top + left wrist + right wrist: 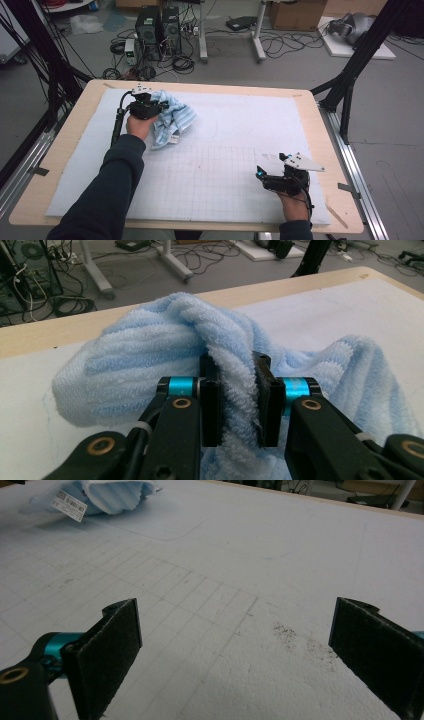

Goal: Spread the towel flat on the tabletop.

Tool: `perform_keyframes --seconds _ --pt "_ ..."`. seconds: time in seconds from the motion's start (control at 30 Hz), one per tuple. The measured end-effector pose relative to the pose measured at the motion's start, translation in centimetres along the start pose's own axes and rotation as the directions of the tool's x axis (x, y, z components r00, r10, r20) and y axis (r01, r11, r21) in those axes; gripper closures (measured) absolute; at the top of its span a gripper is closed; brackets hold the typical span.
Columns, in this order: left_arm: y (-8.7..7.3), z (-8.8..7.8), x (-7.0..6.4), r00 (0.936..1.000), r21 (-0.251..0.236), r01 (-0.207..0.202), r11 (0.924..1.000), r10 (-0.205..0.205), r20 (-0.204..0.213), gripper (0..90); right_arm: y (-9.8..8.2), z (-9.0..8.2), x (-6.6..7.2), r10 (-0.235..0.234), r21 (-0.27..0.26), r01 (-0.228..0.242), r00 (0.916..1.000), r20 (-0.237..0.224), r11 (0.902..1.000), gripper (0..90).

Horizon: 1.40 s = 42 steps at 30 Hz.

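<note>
We are in the handling step on the towel [172,120]: it lies bunched on the white mat [240,165] toward the far left of the table [320,130], and our left hand-held gripper [150,107] has a thick ridge of it between its jaws. In the left gripper view the 2 black pads stand on either side of that ridge of towel [235,370], pressing the pile in, so we read this as a pinch on the fabric rather than a loose straddle. The rest of the towel humps up beyond the jaws and trails off to the right in that view.

Our right hand-held gripper [272,172] rests low near the right front of the mat, well apart from the towel. Its jaws are spread wide with only bare gridded mat between them; in the right gripper view the towel [107,492] and its white label [70,505] sit far off at the upper left.

We judge the next move needs 2 things: the left pinch must stay firm enough that the loose pile does not slide out, and the right hand-held gripper must cross the mat to take a free edge or corner, so the bundle can be drawn out flat. Which corner is free we cannot tell; the folds hide them.
</note>
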<state>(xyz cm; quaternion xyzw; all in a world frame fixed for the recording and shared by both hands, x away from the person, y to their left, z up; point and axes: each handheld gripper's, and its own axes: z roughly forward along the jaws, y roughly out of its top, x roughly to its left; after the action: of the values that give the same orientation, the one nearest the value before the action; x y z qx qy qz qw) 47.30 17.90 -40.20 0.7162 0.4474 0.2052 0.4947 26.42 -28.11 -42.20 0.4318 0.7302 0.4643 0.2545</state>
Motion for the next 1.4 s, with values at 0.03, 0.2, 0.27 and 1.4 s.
perform_keyframes --seconds 0.03,0.2,0.27,1.4 --pt "-0.1 0.1 0.1 0.9998 0.003 0.018 0.9998 -0.018 0.006 71.1 0.0 0.0 0.0 -0.001 0.0 0.001 1.0 0.0 1.0 5.8" --pt "0.0 -0.6 0.4 0.9976 -0.006 0.068 0.9976 -0.068 0.015 42.9 0.0 0.0 0.0 -0.001 0.004 0.001 1.0 0.002 1.0 5.7" --pt "0.1 -1.4 0.3 0.9975 -0.038 0.069 0.9969 -0.069 0.013 38.6 -0.1 -0.1 0.0 0.0 0.004 0.0 1.0 0.001 1.0 5.7" --pt "-5.6 -8.9 -5.3 0.9668 -0.118 -0.103 0.9876 0.127 0.222 31.4 0.0 0.3 0.5 -0.007 0.027 0.007 1.0 -0.001 0.9996 5.8"
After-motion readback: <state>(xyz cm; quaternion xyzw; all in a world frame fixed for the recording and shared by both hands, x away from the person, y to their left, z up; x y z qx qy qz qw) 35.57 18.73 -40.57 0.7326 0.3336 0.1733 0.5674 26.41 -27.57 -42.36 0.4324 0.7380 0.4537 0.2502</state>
